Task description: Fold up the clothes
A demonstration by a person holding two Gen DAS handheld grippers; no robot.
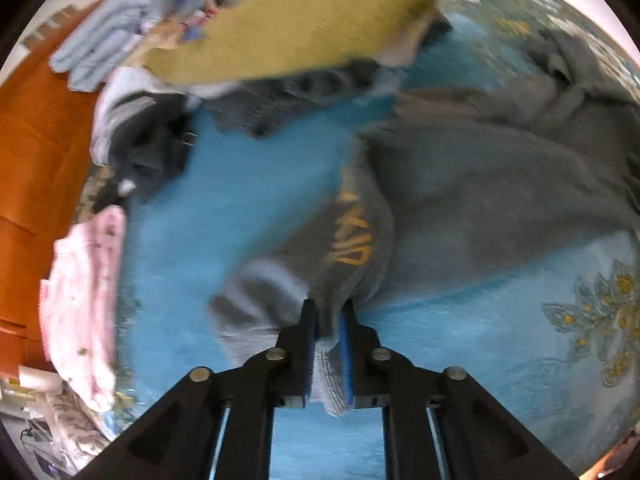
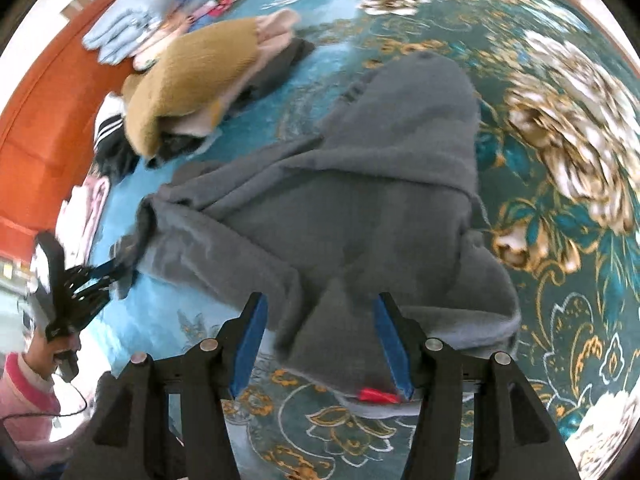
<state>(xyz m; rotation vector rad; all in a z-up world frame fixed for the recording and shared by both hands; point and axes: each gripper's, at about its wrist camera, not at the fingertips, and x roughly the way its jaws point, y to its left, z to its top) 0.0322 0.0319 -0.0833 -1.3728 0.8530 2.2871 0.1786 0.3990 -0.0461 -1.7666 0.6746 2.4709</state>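
A grey hoodie (image 2: pixel 360 200) lies spread on the teal floral bedspread (image 2: pixel 560 240), hood toward the far side. In the left wrist view my left gripper (image 1: pixel 329 312) is shut on the ribbed cuff of a grey sleeve (image 1: pixel 352 236) that carries yellow lettering. The same left gripper (image 2: pixel 86 284) shows at the left of the right wrist view, held by a hand in a pink sleeve (image 2: pixel 24 384). My right gripper (image 2: pixel 320 312) stands open over the hoodie's near hem. Grey fabric lies between its blue pads (image 2: pixel 250 344) without being pressed. A small red tag (image 2: pixel 374 395) sits at the hem.
A mustard sweater (image 2: pixel 188 76) tops a pile of clothes at the far left, with light blue folded items (image 2: pixel 120 32) behind it. A pink garment (image 1: pixel 88 292) lies near the bed's left side. An orange-red bed frame (image 1: pixel 36 152) runs along the left.
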